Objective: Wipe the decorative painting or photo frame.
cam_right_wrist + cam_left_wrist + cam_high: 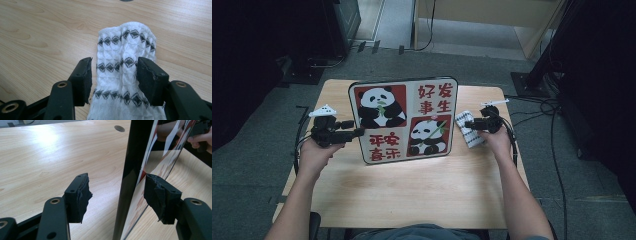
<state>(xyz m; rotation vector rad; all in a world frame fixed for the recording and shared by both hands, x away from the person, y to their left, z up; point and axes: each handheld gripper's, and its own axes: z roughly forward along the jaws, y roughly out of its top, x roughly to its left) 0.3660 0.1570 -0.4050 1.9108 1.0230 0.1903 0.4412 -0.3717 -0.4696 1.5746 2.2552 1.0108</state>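
Panda board [404, 120] upright mid-table [412, 190], edge between wide-open jaws of left gripper [116, 197] (pads clear of it on both sides, nothing gripped). White patterned cloth [125, 75] flat on wood just right of board; right gripper [113, 80] straddling cloth, jaws spread wide, pads not pressing.

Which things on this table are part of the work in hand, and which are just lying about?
In use:
- panda board, standing on edge, its edge between the open left gripper fingers
- white patterned cloth, flat, between the open right gripper fingers

Lying about:
- cables on the floor
- table, support only
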